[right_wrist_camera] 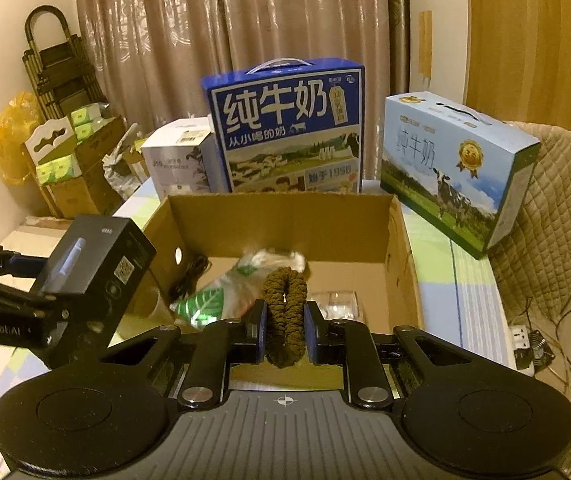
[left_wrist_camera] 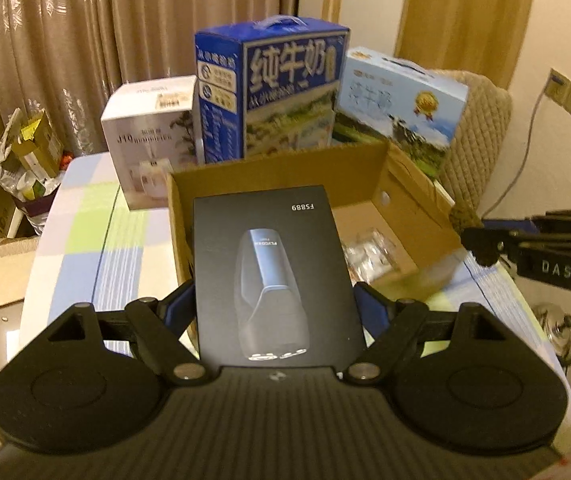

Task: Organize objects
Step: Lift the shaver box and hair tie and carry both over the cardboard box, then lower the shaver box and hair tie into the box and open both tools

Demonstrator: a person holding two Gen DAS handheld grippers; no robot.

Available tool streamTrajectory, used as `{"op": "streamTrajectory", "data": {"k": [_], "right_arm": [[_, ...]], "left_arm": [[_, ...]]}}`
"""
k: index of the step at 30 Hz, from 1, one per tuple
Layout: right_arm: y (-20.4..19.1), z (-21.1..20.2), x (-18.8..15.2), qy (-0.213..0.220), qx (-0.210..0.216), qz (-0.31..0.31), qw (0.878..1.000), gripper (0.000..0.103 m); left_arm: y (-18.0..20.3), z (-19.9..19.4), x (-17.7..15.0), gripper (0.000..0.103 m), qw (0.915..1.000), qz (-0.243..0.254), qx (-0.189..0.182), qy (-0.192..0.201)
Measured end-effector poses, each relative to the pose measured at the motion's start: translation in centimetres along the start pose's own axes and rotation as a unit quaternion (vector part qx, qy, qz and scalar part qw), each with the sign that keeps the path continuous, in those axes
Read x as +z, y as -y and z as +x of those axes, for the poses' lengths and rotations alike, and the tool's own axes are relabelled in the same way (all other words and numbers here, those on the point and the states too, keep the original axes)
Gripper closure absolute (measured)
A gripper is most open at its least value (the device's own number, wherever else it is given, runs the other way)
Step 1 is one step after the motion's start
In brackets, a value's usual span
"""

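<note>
My left gripper (left_wrist_camera: 275, 308) is shut on a black shaver box (left_wrist_camera: 269, 272), its blue pads pressing the box's two long sides. The box hangs over the near left corner of an open cardboard carton (left_wrist_camera: 417, 208). In the right wrist view the same black box (right_wrist_camera: 97, 256) hovers at the carton's (right_wrist_camera: 277, 216) left edge. My right gripper (right_wrist_camera: 285, 328) is shut on a brown fuzzy hair tie (right_wrist_camera: 285, 300), held above the carton's front. Inside the carton lie a plastic bag with green leaves (right_wrist_camera: 213, 300), a clear plastic piece (right_wrist_camera: 337, 304) and a black cable (right_wrist_camera: 189, 276).
Behind the carton stand a dark blue milk case (right_wrist_camera: 285, 128), a light blue milk case (right_wrist_camera: 453, 172) and a white humidifier box (right_wrist_camera: 177, 160), all on a checked tablecloth (left_wrist_camera: 85, 224). A quilted chair back (right_wrist_camera: 545, 220) stands at the right, stacked boxes (right_wrist_camera: 73, 168) at the left.
</note>
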State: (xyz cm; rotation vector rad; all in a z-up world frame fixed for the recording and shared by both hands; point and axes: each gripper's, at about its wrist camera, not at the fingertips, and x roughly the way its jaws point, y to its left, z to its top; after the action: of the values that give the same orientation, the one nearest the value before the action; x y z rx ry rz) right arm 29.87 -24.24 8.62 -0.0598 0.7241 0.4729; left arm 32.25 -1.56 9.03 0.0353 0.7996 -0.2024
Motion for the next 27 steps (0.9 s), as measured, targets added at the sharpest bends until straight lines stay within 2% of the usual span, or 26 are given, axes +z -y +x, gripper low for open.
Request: {"op": "streamTrajectory", "data": {"k": [9, 17, 19, 27], "right_arm": [[0.8, 3.5, 3.4, -0.008, 0.001, 0.011, 1.0, 0.087], [1.6, 5.3, 3.9, -0.012, 0.0, 0.025, 1.0, 0.087], [1.8, 5.6, 3.7, -0.014, 0.001, 0.028, 1.0, 0.087], [2.5, 6.1, 2.8, -0.02, 0.002, 0.038, 0.999, 0.087]], "left_arm": [[-1.1, 2.7, 4.0, 0.023, 1.0, 0.001, 0.004, 0.004], [-1.4, 5.6, 5.7, 0.022, 0.9997, -0.001, 0.018, 0.013], [-1.7, 6.3, 5.8, 0.015, 0.9996, -0.009, 0.022, 0.012], [-2.3, 6.5, 4.5, 0.015, 0.9996, -0.015, 0.022, 0.007]]}}
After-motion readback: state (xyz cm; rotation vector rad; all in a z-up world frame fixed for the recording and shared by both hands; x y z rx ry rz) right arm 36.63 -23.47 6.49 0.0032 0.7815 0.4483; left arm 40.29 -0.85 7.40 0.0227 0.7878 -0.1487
